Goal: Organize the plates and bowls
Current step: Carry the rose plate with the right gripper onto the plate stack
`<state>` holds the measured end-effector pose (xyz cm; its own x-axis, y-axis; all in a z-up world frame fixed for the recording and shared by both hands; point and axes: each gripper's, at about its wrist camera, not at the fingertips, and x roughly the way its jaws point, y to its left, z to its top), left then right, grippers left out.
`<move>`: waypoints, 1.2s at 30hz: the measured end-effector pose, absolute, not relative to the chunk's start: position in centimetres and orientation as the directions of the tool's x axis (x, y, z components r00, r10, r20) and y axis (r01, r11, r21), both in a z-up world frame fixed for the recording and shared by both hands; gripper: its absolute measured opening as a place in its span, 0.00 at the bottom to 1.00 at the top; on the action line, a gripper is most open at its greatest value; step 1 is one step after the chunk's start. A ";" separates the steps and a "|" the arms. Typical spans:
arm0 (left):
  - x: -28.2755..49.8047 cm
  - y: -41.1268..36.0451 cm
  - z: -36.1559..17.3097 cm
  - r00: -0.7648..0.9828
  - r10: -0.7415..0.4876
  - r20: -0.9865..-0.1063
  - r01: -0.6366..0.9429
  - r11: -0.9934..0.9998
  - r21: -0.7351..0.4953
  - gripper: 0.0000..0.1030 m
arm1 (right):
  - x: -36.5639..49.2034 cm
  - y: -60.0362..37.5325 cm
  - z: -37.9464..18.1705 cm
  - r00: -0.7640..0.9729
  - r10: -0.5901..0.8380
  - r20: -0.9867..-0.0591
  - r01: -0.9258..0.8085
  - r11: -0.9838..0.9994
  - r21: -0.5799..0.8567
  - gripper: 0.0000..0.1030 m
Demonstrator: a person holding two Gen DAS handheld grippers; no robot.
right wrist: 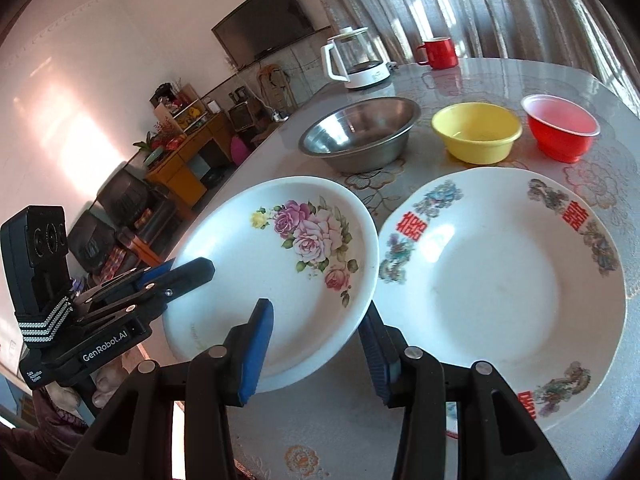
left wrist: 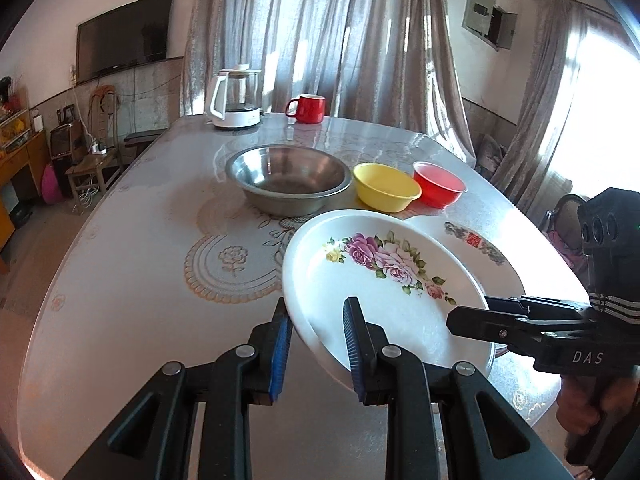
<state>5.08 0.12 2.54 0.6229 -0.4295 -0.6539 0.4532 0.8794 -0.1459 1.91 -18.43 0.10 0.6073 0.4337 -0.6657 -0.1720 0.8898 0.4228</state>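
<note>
A white plate with pink roses [left wrist: 384, 280] [right wrist: 288, 264] is lifted and tilted above the table. My left gripper [left wrist: 316, 344] straddles its near rim, one pad under, one pad over, with a gap to the under pad. My right gripper [right wrist: 320, 344] straddles the opposite rim the same way and shows in the left wrist view [left wrist: 472, 316]. A larger white plate with red characters [right wrist: 500, 280] [left wrist: 480, 248] lies flat on the table beside it. Behind stand a steel bowl [left wrist: 288, 180] [right wrist: 360, 132], a yellow bowl [left wrist: 386, 186] [right wrist: 476, 130] and a red bowl [left wrist: 438, 182] [right wrist: 560, 126].
A white glass kettle [left wrist: 236, 100] [right wrist: 356, 60] and a red mug [left wrist: 308, 108] [right wrist: 440, 52] stand at the table's far edge. The patterned tabletop [left wrist: 160, 240] stretches to the left. A chair [left wrist: 564, 208] is at the right edge.
</note>
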 end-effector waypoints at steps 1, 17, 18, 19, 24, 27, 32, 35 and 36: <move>5.2 -0.6 2.7 0.618 -0.437 -0.653 0.466 0.873 -0.144 0.24 | 1.8 -19.0 0.2 0.615 0.425 -0.664 -0.157 0.891 0.425 0.43; 6.9 -10.4 0.8 0.483 -0.509 -0.712 0.594 0.788 -0.161 0.27 | -0.2 -27.5 -0.4 0.680 0.239 -0.693 0.090 0.911 0.402 0.43; 7.0 -10.7 0.6 0.475 -0.509 -0.717 0.594 0.787 -0.166 0.27 | -0.1 -27.8 -0.6 0.676 0.230 -0.700 0.099 0.913 0.396 0.43; 7.2 -10.9 0.4 0.469 -0.509 -0.722 0.594 0.787 -0.169 0.27 | -0.1 -27.9 -0.7 0.673 0.219 -0.706 0.108 0.916 0.387 0.43; 7.6 -11.3 -0.4 0.432 -0.513 -0.742 0.590 0.782 -0.198 0.27 | 0.3 -28.2 -1.3 0.660 0.183 -0.729 0.137 0.924 0.356 0.43; 7.3 -11.6 -0.5 0.446 -0.503 -0.740 0.596 0.784 -0.174 0.27 | 0.7 -28.1 -1.9 0.641 0.142 -0.754 0.157 0.938 0.310 0.41; 7.5 -11.8 -0.7 0.444 -0.508 -0.739 0.598 0.782 -0.178 0.27 | 0.4 -28.4 -1.9 0.650 0.118 -0.751 0.165 0.942 0.291 0.37; 7.3 -12.2 -0.9 0.448 -0.505 -0.738 0.605 0.779 -0.166 0.27 | 0.4 -28.4 -1.8 0.655 0.076 -0.751 0.185 0.949 0.257 0.32; 7.3 -12.2 -0.9 0.449 -0.506 -0.737 0.606 0.778 -0.165 0.27 | 0.4 -28.4 -1.7 0.657 0.055 -0.752 0.187 0.954 0.233 0.31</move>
